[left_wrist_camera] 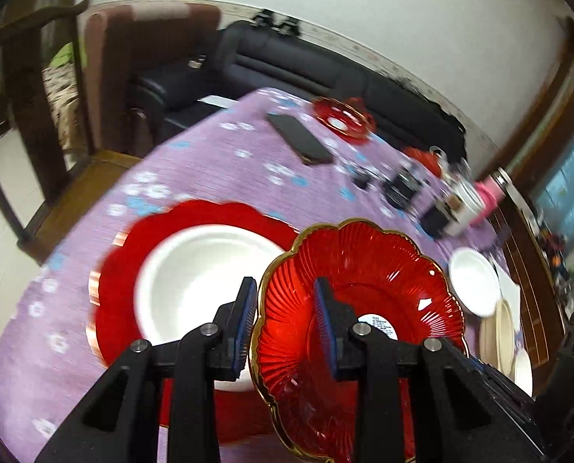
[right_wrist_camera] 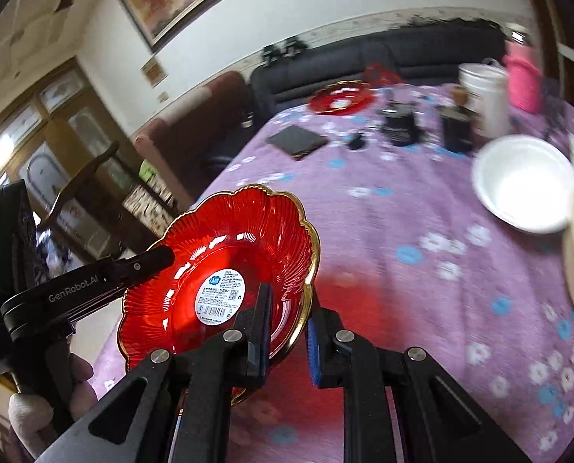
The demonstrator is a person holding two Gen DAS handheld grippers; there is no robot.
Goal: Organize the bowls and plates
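Between the jaws: translucent red ribbed plate (right_wrist_camera: 225, 270) with gold scalloped rim and white printed label. Left of the left jaws: white bowl (left_wrist_camera: 205, 289) on red plate (left_wrist_camera: 121, 270). Beneath: purple tablecloth (right_wrist_camera: 383, 239), white and blue flower pattern

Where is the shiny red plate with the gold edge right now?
The red glass plate is up off the purple tablecloth, pinched at opposite rims by the left gripper and right gripper, beside the white bowl.

- Bench (right_wrist_camera: 422, 231) under a purple flowered cloth.
- Near edge: large red plate (left_wrist_camera: 124, 270) carrying a white bowl (left_wrist_camera: 194, 270).
- Farther off: black phone (left_wrist_camera: 298, 139), small red dish (left_wrist_camera: 341, 117), a second white bowl (right_wrist_camera: 526, 181), dark jars (right_wrist_camera: 400, 125).
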